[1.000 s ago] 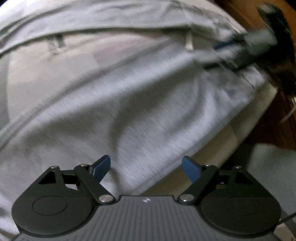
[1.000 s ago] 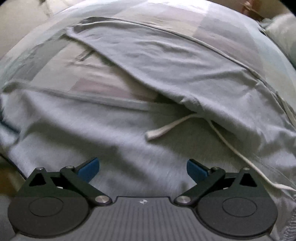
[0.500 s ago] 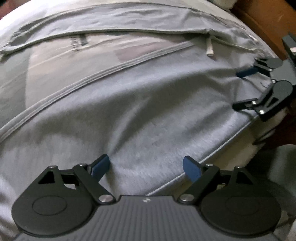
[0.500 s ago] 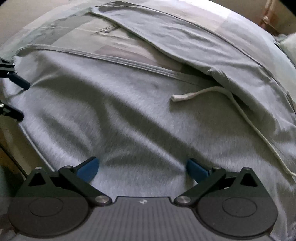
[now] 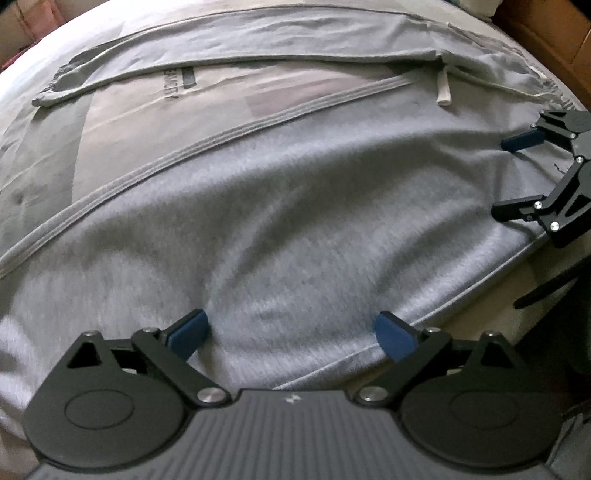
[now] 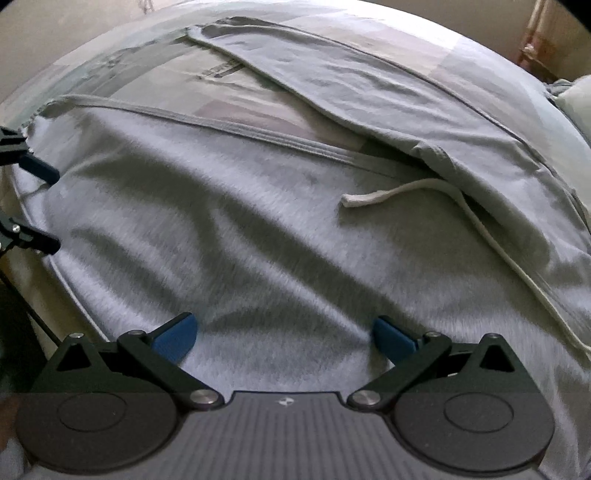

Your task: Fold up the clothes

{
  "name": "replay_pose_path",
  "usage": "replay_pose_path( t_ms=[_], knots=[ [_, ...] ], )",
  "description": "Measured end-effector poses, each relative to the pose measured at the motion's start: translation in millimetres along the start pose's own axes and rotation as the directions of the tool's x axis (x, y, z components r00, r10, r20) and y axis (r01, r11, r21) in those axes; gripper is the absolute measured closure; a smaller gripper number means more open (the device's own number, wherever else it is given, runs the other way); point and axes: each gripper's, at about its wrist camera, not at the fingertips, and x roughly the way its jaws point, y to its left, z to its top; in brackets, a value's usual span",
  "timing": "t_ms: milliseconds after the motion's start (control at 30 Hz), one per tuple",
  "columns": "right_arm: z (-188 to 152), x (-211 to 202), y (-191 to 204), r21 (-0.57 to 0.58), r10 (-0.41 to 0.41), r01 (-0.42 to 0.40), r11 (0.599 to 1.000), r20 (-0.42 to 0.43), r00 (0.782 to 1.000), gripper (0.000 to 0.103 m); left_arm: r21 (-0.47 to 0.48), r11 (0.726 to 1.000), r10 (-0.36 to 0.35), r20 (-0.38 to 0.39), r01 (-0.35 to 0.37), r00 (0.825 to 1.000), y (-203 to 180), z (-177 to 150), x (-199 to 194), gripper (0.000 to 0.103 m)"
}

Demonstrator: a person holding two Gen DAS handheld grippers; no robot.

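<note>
A grey fleece garment (image 5: 295, 221) lies spread over the bed, its ribbed band (image 5: 184, 155) running diagonally and a white drawstring (image 6: 369, 199) lying loose on it. A second grey fold (image 5: 258, 48) stretches across the back. My left gripper (image 5: 291, 332) hovers over the garment's near edge. Its jaws are opening, and only flat cloth lies beneath them, none of it pinched. My right gripper (image 6: 282, 332) stands open over the same near edge further along. Each gripper shows in the other's view, the right gripper (image 5: 511, 177) and the left gripper (image 6: 50, 208) both open.
The bedsheet (image 5: 221, 96) with pale patches and printed lettering shows between the garment's parts. Wooden furniture (image 5: 546, 29) stands past the bed's far right corner. A pillow (image 6: 576, 99) lies at the right. The mattress edge (image 5: 498, 295) drops off just beside the garment's hem.
Both grippers have come down closer to the garment's near edge. The right gripper, a blur at the upper right before, now sits still at the right. The left jaws stand slightly wider.
</note>
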Motion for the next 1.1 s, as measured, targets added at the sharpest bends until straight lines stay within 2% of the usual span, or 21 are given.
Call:
replay_pose_path(
  t_ms=[233,367,467,500,533,633,700,767,800,867,967,1033,1100],
  knots=[
    [-3.5,-0.9,2.7,0.012,-0.014,0.013,1.000,0.035,0.999,0.000,-0.020,1.000,-0.019,0.070,0.021,0.997,3.1,-7.5,-0.2,0.002],
    [-3.1,-1.4,5.4,0.001,-0.020,0.020,1.000,0.036,0.999,0.000,-0.018,1.000,0.006,0.135,-0.004,0.991,-1.9,-13.9,-0.5,0.001],
    [-6.0,-11.2,1.2,0.008,-0.007,0.007,1.000,0.067,0.998,0.000,-0.014,0.998,0.069,0.237,-0.068,0.969,-9.5,-24.7,-8.8,0.003],
    [-11.1,-21.8,0.4,0.047,-0.026,0.021,0.999,0.109,0.994,0.000,-0.032,0.993,0.121,0.282,-0.117,0.952,-15.1,-28.9,-16.3,0.003],
    [-18.0,-33.6,-1.0,0.095,-0.043,0.029,0.995,0.150,0.988,0.000,-0.050,0.990,0.144,0.306,-0.135,0.941,-19.8,-31.8,-22.9,0.003],
    [-45.9,-59.8,-3.1,0.208,-0.070,0.020,0.978,0.234,0.970,0.000,-0.119,0.991,0.094,0.361,-0.054,0.928,-30.7,-33.9,-38.0,0.003],
    [-65.8,-68.8,0.0,0.245,-0.093,0.024,0.969,0.277,0.956,0.000,-0.087,0.995,0.087,0.383,-0.058,0.920,-42.8,-28.5,-37.6,0.003],
    [-81.3,-69.8,7.7,0.236,-0.127,0.055,0.970,0.301,0.945,0.000,-0.078,0.992,0.122,0.382,-0.100,0.916,-55.0,-21.4,-31.7,0.003],
    [-87.5,-68.9,11.4,0.228,-0.139,0.068,0.971,0.311,0.940,0.000,-0.072,0.993,0.112,0.375,-0.091,0.920,-60.3,-19.2,-27.5,0.003],
    [-91.5,-61.2,18.3,0.212,-0.146,0.083,0.974,0.302,0.942,0.000,-0.052,0.996,0.091,0.359,-0.077,0.929,-71.3,-16.4,-19.0,0.003],
    [-91.4,-42.9,23.9,0.180,-0.166,0.115,0.977,0.295,0.941,0.000,0.016,0.991,0.119,0.355,-0.134,0.927,-86.8,-17.9,-2.0,0.003],
    [-88.0,-34.7,21.8,0.182,-0.164,0.110,0.977,0.314,0.935,0.000,-0.024,0.994,0.107,0.352,-0.106,0.930,-81.0,-15.2,6.0,0.001],
    [-82.4,-30.6,17.1,0.186,-0.159,0.105,0.977,0.307,0.938,0.000,-0.086,0.995,0.071,0.342,-0.044,0.937,-68.9,-9.8,10.1,0.000]
  ],
)
